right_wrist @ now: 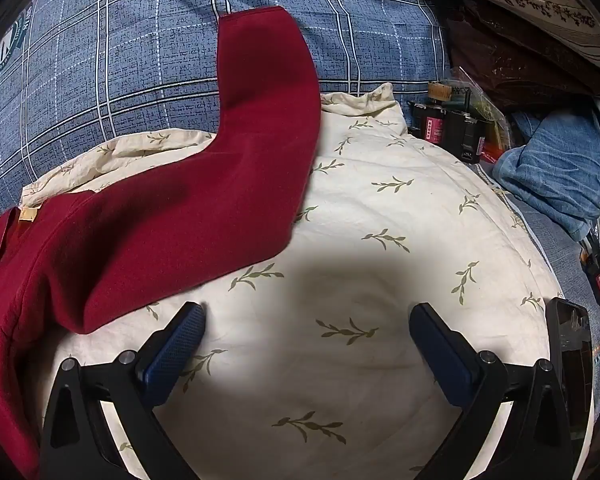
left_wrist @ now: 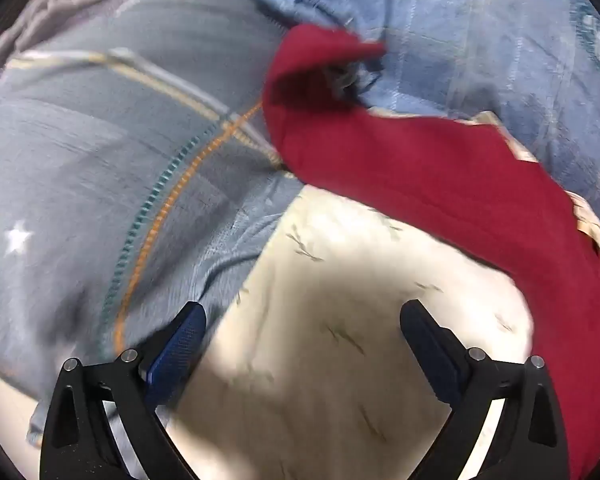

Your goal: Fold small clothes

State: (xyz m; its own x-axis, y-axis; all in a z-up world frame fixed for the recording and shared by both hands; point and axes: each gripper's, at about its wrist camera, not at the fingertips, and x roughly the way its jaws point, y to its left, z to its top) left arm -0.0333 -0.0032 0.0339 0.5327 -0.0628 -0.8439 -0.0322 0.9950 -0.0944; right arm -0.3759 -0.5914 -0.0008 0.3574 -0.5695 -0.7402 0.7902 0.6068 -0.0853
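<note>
Soft, floppy red top (right_wrist: 148,216), probably best pinched at sleeve cuff (right_wrist: 256,20); both tools (left_wrist: 302,332) (right_wrist: 306,332) spread, empty.

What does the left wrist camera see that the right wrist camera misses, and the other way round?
Only the left wrist view shows a grey-blue bedcover with white stars and a teal and orange stitched stripe. Only the right wrist view shows the gold neck label, a crumpled light blue denim garment and a dark phone. Both show the dark red knitted sweater on the cream leaf-print cloth, and blue checked bedding.
</note>
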